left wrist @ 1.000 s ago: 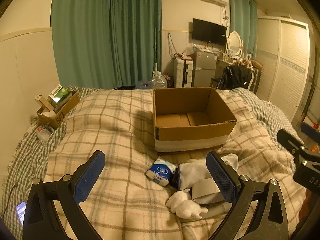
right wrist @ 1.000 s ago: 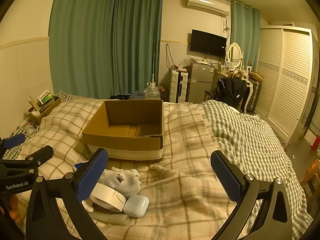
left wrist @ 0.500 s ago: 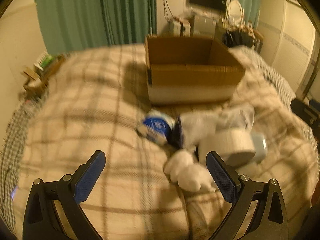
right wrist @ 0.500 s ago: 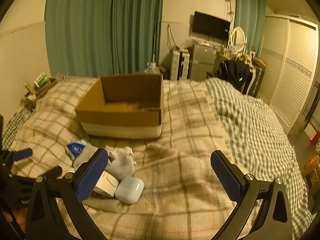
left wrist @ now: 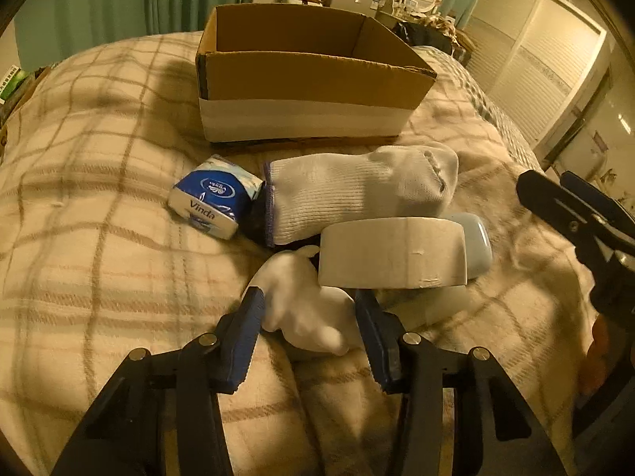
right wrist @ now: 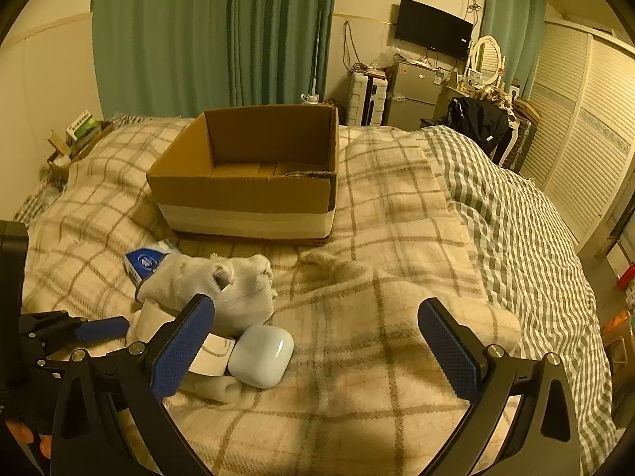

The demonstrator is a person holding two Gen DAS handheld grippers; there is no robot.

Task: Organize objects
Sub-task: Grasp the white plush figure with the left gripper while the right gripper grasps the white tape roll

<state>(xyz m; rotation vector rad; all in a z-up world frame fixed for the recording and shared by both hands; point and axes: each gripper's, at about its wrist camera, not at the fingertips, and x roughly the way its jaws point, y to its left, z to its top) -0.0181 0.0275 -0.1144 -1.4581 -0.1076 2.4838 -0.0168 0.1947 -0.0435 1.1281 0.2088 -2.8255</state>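
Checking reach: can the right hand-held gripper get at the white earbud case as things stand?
Probably yes. The right hand-held gripper is open, and the earbud case lies uncovered just left of it, against the tape roll.

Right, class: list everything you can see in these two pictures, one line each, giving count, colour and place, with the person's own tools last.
Cardboard box: one, brown with a white band, open, on the bed.
Tissue pack: one, blue and white, in front of the box.
Glove: one, white knit, right of the tissue pack.
Tape roll: one, white, in front of the glove.
Earbud case: one, white, beside the tape roll.
Soft white toy: one, nearest the camera.
Blanket: one, cream plaid, covering the bed.
Curtains: green, back wall.
TV: one, black, wall-mounted.
Left tongs: blue pads closed on the soft white toy.
Right tongs: blue pads wide apart, holding nothing.
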